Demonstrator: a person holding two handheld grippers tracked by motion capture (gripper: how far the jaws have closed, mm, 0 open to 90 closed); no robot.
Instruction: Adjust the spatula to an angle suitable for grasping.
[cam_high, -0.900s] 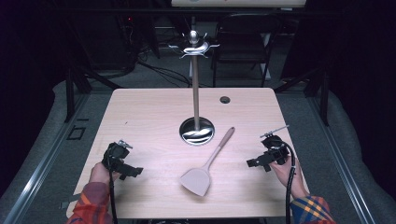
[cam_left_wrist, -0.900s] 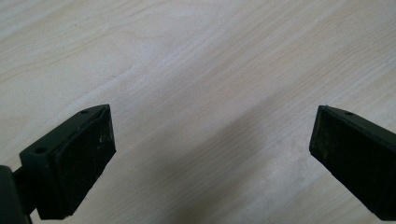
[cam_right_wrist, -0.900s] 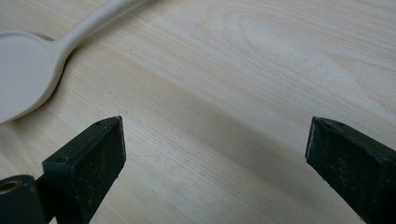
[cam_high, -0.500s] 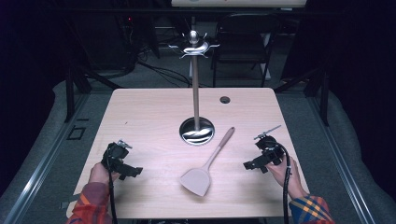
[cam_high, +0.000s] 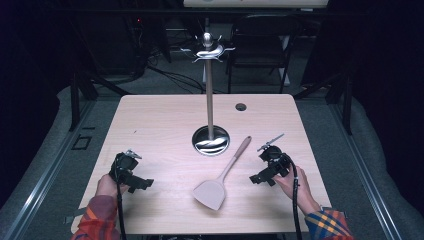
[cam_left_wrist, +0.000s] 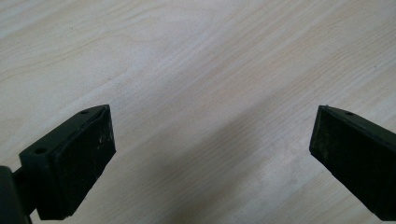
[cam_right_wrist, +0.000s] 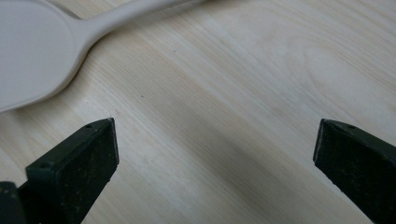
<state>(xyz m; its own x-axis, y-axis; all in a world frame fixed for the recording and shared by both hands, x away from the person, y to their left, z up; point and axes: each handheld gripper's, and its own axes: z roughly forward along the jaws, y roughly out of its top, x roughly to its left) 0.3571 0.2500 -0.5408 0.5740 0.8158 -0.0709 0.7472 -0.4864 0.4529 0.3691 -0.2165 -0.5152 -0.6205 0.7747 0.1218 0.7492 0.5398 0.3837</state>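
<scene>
A beige spatula (cam_high: 222, 175) lies on the wooden table (cam_high: 160, 125), blade toward the front edge, handle pointing at the stand. Its blade (cam_right_wrist: 32, 51) also fills the upper left of the right gripper view. My right gripper (cam_high: 261, 177) sits just right of the spatula, open, jaws spread wide over bare wood (cam_right_wrist: 215, 154). My left gripper (cam_high: 142, 184) rests near the table's front left, open, with nothing between its jaws (cam_left_wrist: 210, 149).
A tall metal utensil stand (cam_high: 210, 90) with hooks at its top rises from a round shiny base (cam_high: 211, 140) at the table's middle. A small dark hole (cam_high: 241, 107) sits at the back right. A chair (cam_high: 260, 50) stands beyond the table.
My right gripper has moved left, toward the spatula. The left gripper and the spatula have stayed put.
</scene>
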